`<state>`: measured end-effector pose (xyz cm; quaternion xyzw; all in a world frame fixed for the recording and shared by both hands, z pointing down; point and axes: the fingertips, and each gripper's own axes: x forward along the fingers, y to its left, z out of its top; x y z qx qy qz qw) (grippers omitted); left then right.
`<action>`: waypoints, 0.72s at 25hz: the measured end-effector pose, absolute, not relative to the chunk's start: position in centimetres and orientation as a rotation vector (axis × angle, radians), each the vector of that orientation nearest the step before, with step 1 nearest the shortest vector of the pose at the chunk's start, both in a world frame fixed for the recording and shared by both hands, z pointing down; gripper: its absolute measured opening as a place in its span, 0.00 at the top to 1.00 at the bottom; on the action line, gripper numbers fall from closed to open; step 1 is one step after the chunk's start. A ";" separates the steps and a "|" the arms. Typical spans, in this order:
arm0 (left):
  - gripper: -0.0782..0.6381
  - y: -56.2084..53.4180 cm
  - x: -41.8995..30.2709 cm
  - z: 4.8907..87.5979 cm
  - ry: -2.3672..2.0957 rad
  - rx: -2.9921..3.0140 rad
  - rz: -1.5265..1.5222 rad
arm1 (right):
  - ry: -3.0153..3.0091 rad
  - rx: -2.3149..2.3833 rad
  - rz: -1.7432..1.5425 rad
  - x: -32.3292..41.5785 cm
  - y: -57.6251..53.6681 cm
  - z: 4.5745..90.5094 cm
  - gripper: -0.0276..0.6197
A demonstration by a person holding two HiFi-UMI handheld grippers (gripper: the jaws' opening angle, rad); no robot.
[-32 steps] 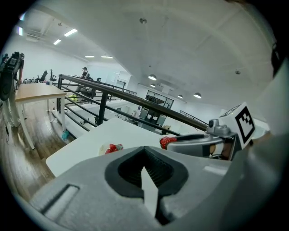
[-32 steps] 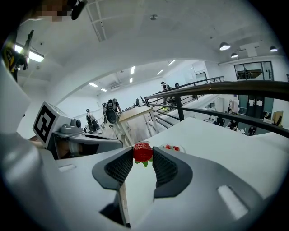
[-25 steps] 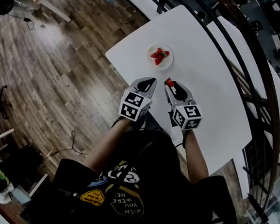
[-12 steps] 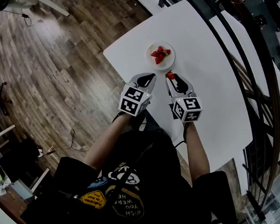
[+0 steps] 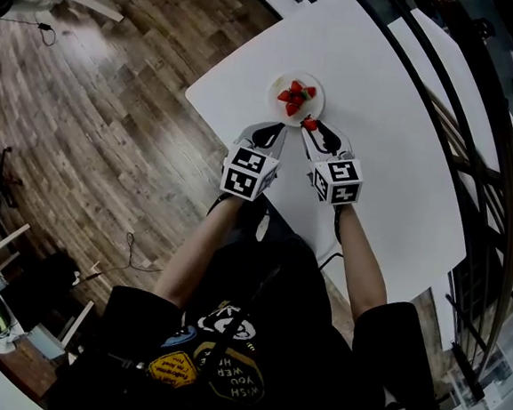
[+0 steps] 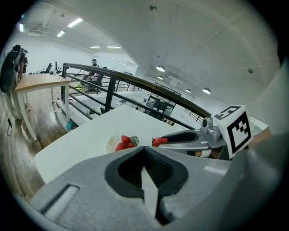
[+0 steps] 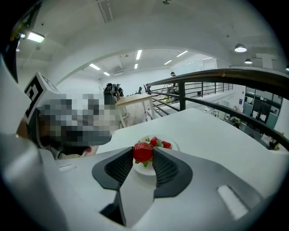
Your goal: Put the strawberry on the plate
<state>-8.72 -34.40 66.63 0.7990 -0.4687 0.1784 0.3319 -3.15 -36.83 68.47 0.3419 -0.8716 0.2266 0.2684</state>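
Our right claw (image 5: 311, 127) pinches the strawberry (image 7: 143, 151) between its pads at the near rim of the plate (image 5: 274, 91), where other strawberries (image 5: 294, 97) lie. Our left claw (image 6: 144, 155), jaws together and empty, sits just left of it.

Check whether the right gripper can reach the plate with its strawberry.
Probably yes: the right gripper, shut on the strawberry, is just short of the plate, with nothing between them; the left gripper sits off to the side.

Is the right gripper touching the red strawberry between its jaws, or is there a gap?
Touching. The right gripper view shows the right gripper with both jaws pressed against the sides of the red strawberry, with no gap.
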 end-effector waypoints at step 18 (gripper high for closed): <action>0.89 -34.2 -8.7 70.6 -1.169 2.022 0.510 | -2.198 0.878 0.516 -3.2 -39.2 75.4 0.74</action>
